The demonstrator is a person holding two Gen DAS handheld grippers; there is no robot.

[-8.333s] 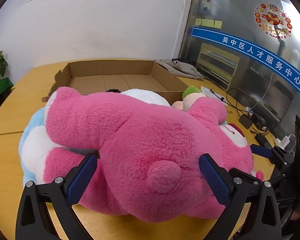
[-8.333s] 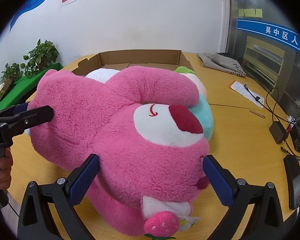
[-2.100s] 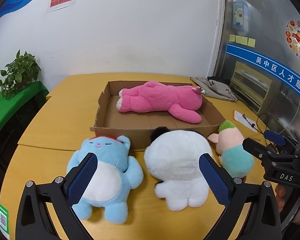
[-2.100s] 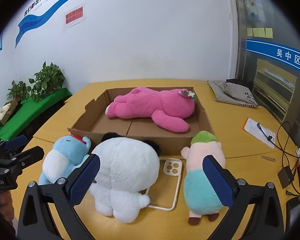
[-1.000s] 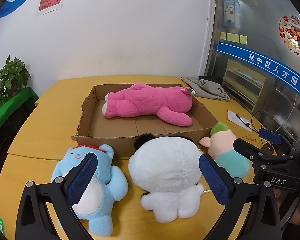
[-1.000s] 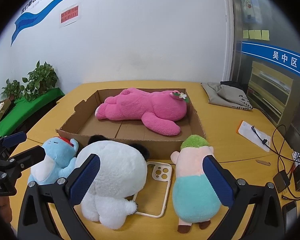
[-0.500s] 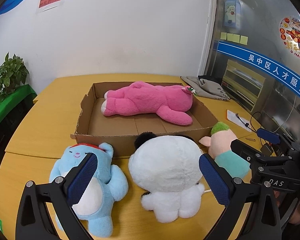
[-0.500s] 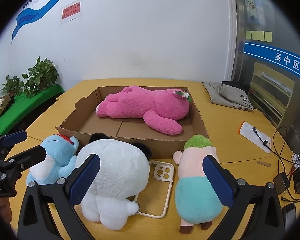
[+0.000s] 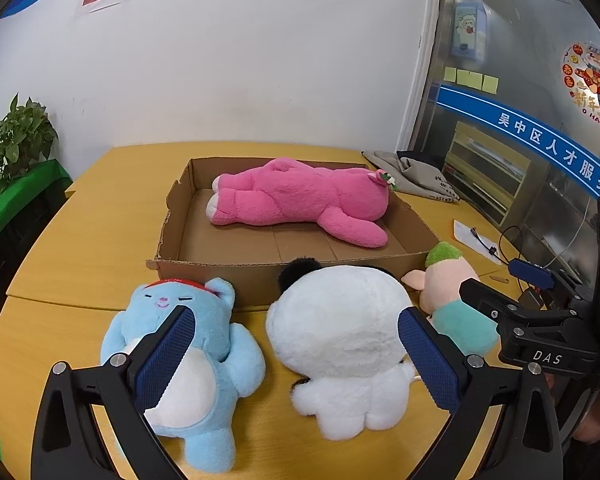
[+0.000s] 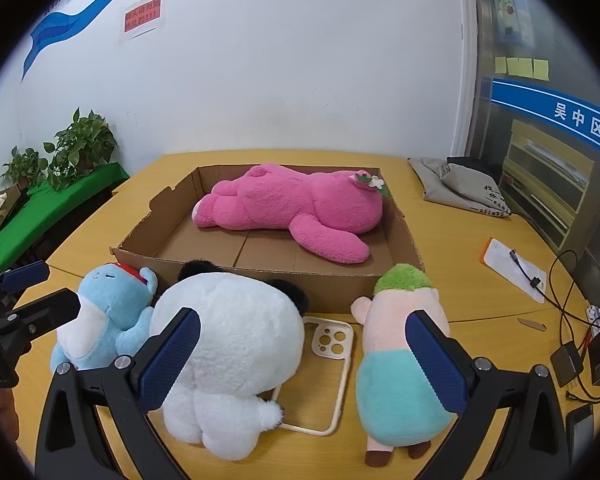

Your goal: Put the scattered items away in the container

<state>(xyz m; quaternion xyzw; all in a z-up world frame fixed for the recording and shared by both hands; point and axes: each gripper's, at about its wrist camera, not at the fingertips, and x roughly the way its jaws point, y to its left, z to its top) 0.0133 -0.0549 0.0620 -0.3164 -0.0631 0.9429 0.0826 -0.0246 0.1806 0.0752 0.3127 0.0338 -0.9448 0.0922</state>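
A pink plush bear (image 9: 300, 204) (image 10: 296, 208) lies inside the shallow cardboard box (image 9: 172, 232) (image 10: 140, 240). In front of the box on the table lie a blue plush (image 9: 204, 344) (image 10: 104, 320), a white plush panda (image 9: 344, 340) (image 10: 228, 344), a pig plush with green hair (image 9: 452, 300) (image 10: 400, 352) and a cream phone case (image 10: 328, 356). My left gripper (image 9: 296, 360) is open and empty, just short of the blue plush and the panda. My right gripper (image 10: 304, 360) is open and empty, above the panda and pig.
A grey cloth bag (image 10: 460, 188) lies at the back right of the yellow table (image 10: 480, 240). A white paper with a cable (image 10: 516, 264), chargers and wires (image 10: 572, 360) sit at the right. Potted plants (image 10: 80, 148) stand at the left.
Long before, both grippers held the pink bear; it now lies in the box. In the last second both open grippers have moved slightly closer to the plush toys on the table.
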